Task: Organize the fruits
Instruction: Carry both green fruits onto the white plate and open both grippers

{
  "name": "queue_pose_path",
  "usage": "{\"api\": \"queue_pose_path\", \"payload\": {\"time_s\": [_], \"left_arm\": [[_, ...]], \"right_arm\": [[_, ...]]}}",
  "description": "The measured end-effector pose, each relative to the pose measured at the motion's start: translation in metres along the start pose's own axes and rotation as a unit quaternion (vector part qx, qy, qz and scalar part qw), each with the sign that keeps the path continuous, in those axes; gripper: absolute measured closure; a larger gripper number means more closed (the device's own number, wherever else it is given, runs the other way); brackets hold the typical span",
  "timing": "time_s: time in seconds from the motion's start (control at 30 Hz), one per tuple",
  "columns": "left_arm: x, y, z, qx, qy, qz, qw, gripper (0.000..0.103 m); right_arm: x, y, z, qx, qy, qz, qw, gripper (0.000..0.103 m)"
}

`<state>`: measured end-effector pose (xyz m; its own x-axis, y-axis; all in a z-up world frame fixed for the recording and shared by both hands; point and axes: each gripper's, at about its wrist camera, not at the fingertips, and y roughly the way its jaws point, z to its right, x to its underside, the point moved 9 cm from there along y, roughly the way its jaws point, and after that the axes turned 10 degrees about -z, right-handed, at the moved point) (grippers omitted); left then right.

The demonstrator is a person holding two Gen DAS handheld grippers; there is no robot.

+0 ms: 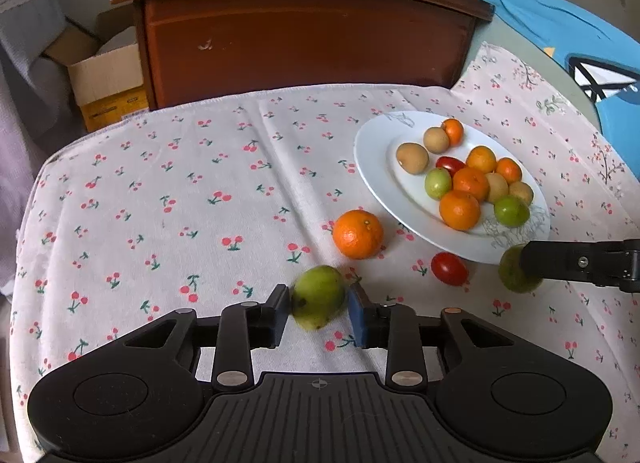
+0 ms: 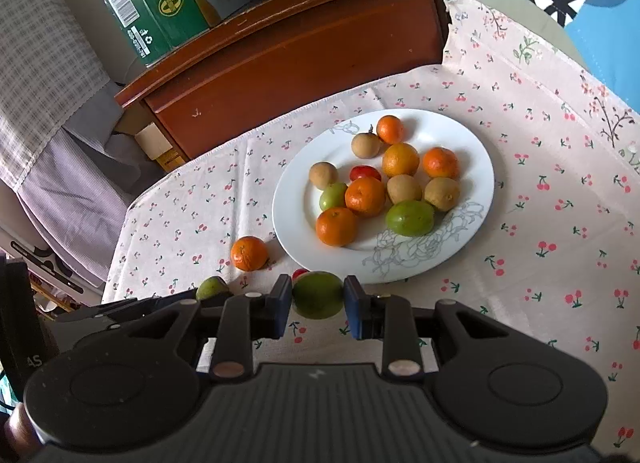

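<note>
Both jaws grasp a green fruit: the right gripper [image 2: 317, 305] holds its fruit [image 2: 318, 295] just short of the plate [image 2: 472, 167], straight ahead, nearer than the left gripper [image 1: 318, 313] with its own [image 1: 319, 297].

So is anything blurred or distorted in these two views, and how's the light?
Left wrist view: the green fruit in the left claw is motion-smeared; the white plate is sharp. Right wrist view: sharp throughout, round green fruit crisp in the right claw. Both: fisheye bends the wooden cabinet; soft daylight, faint shadows, no glare.
</note>
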<state>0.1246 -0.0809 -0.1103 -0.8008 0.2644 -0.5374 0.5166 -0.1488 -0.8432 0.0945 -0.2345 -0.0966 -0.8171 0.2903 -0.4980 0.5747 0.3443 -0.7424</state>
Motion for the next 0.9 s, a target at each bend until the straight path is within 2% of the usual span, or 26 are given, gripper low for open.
{"api": "queue_pose_path", "payload": {"time_s": [0.17,0.3,0.47,0.6,0.9], "left_arm": [[-0.006,-0.012,0.004,-0.005,-0.010,0.012,0.9999,0.077],[-0.022,-0.030,0.010,0.014,-0.026,0.032,0.9991,0.077],[-0.044,-0.053,0.020,0.015,-0.023,0.071,0.9971,0.077],[-0.059,-0.067,0.028,0.036,-0.030,0.091,0.9948,0.077],[-0.080,-0.066,0.041,0.051,-0.023,0.094,0.9940,0.077]], "right_arm": [[-0.002,0.001,0.001,-0.003,0.004,0.001,1.000,0.075],[-0.009,-0.005,0.002,-0.017,0.013,0.011,1.000,0.075],[-0.026,-0.020,0.007,-0.031,0.031,0.039,0.998,0.075],[-0.042,-0.034,0.014,-0.038,0.047,0.064,0.996,0.075],[-0.069,-0.040,0.031,-0.055,0.087,0.084,0.991,0.075]]}}
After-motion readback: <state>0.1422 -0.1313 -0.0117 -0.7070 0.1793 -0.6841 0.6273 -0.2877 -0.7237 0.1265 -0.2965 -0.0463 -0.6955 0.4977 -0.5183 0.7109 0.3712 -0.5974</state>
